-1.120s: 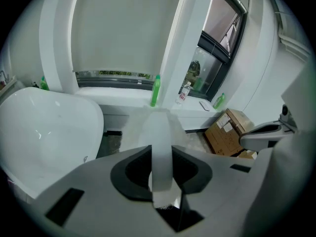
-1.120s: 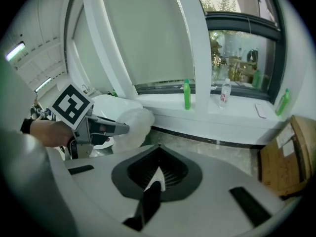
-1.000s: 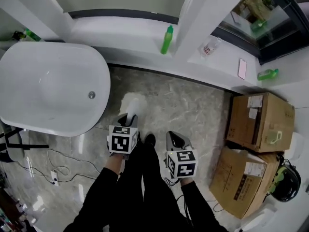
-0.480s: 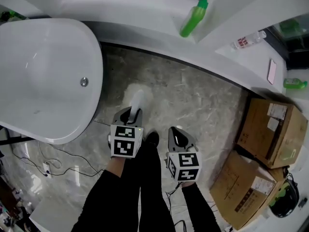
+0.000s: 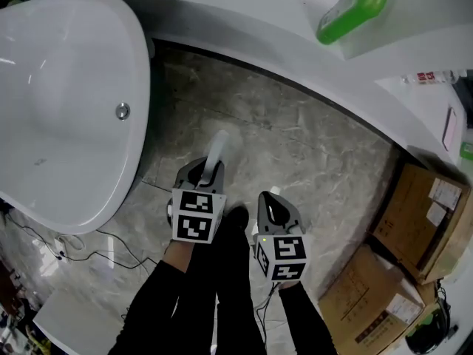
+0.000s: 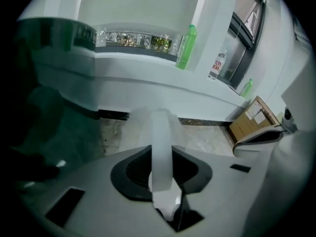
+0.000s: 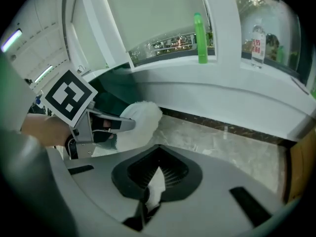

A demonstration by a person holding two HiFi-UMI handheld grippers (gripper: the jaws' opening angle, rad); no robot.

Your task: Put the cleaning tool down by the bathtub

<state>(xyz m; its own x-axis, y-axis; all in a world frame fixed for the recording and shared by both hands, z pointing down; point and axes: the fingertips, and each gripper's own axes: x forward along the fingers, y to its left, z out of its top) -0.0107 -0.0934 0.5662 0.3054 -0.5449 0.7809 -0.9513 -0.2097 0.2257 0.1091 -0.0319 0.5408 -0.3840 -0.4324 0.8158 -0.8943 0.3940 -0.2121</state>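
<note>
Where the bathtub (image 5: 66, 124) curves away, left claw (image 5: 210, 170) clamped on white cleaning tool (image 5: 219, 146), right claw (image 5: 272, 200) together.

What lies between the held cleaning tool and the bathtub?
Only bare marble floor separates the cleaning tool from the bathtub; the head view shows it.

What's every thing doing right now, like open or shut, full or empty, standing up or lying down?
Left tongs: shut on the duster.
Right tongs: shut, seemingly empty.
Duster: held by its handle, fluffy end forward, not put down yet.
Bathtub: empty.
Green bottle: upright on the ledge, cap on.
Boxes: closed.
</note>
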